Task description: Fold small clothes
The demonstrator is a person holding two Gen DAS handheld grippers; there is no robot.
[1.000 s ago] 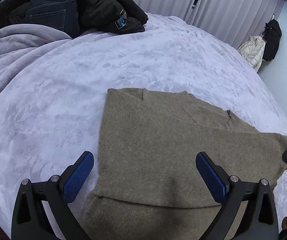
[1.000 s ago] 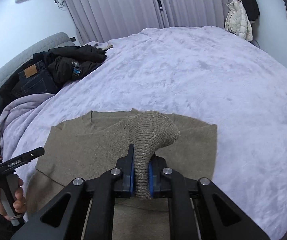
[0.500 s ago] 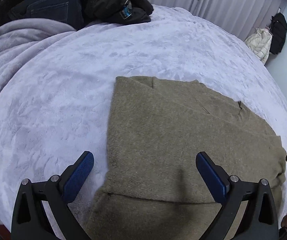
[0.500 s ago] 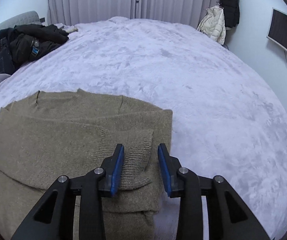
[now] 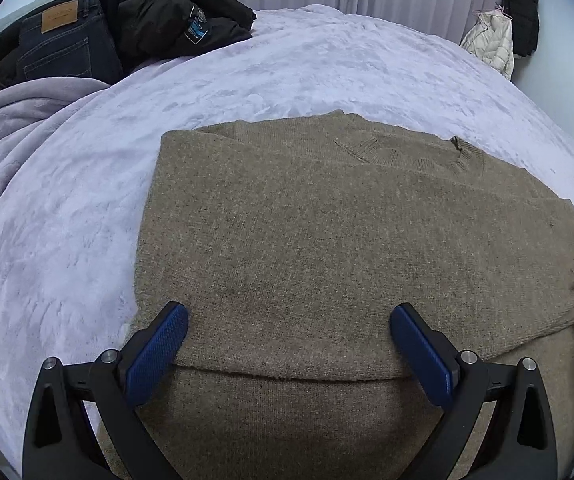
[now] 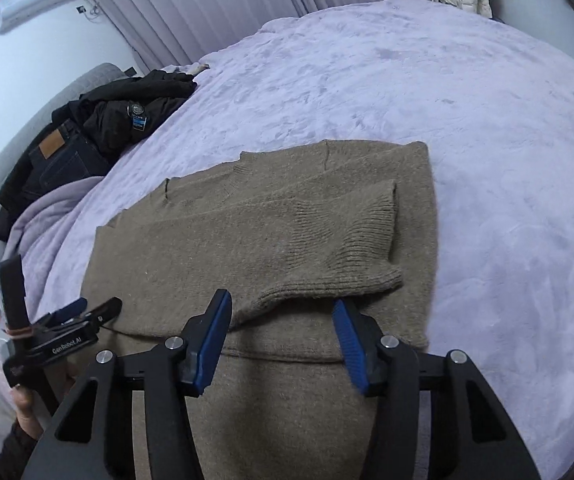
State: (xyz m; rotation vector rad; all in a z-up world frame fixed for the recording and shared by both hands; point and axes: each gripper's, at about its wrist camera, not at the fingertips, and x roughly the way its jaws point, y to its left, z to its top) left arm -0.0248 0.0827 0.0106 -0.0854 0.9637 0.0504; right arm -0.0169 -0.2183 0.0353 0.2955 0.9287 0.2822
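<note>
Released sleeve cuff (image 6: 351, 236), right view only

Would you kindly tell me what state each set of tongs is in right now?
Left tongs: wide open, holding nothing, over the olive sweater.
Right tongs: opening, holding nothing; the folded sleeve cuff lies loose just ahead of them.
</note>
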